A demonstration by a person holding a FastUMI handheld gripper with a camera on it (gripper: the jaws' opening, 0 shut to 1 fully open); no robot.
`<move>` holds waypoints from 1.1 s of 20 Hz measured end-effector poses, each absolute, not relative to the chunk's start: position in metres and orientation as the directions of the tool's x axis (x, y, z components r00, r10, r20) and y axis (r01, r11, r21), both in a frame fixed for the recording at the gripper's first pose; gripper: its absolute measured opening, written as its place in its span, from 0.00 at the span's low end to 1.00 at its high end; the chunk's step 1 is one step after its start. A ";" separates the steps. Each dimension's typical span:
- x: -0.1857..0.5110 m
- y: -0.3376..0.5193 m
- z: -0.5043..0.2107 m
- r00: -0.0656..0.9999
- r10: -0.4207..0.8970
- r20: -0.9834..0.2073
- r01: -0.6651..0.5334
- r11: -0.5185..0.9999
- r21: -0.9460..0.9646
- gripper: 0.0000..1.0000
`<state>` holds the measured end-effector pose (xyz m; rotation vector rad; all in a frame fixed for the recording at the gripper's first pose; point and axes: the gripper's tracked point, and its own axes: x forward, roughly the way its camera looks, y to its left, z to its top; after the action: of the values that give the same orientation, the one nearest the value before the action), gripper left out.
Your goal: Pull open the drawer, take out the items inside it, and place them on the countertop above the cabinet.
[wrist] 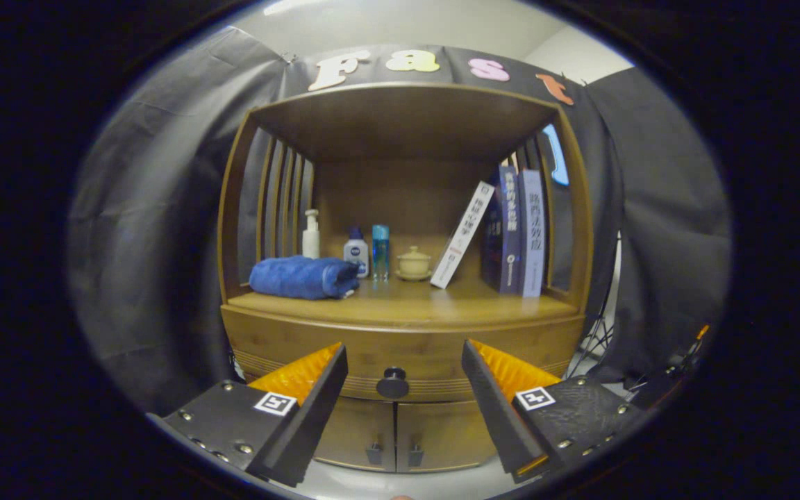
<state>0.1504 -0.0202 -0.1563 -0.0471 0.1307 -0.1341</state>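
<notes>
Spread fingers flanking drawer knob

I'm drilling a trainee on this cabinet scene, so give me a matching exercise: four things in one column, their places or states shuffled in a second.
1. blue towel
2. white book
3. drawer knob
4. lidded cup

A. leaning against the upright books
B. between the open gripper's fingers, beyond them
C. folded beside the pump bottle
D. just beside the blue-capped bottle

Pairs: 1-C, 2-A, 3-B, 4-D
</notes>
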 end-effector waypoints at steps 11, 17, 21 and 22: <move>0.232 -0.020 -0.248 0.969 -0.102 -0.224 0.115 0.992 0.048 0.51; 0.226 -0.023 -0.245 0.978 -0.146 -0.149 0.148 0.989 -0.001 0.42; 0.216 -0.022 -0.249 0.966 -0.127 -0.224 0.132 0.991 0.008 0.31; 0.216 -0.022 -0.249 0.962 -0.139 -0.235 0.147 0.989 0.017 0.31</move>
<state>0.2158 -0.0216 -0.2493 0.0343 0.2358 -0.1444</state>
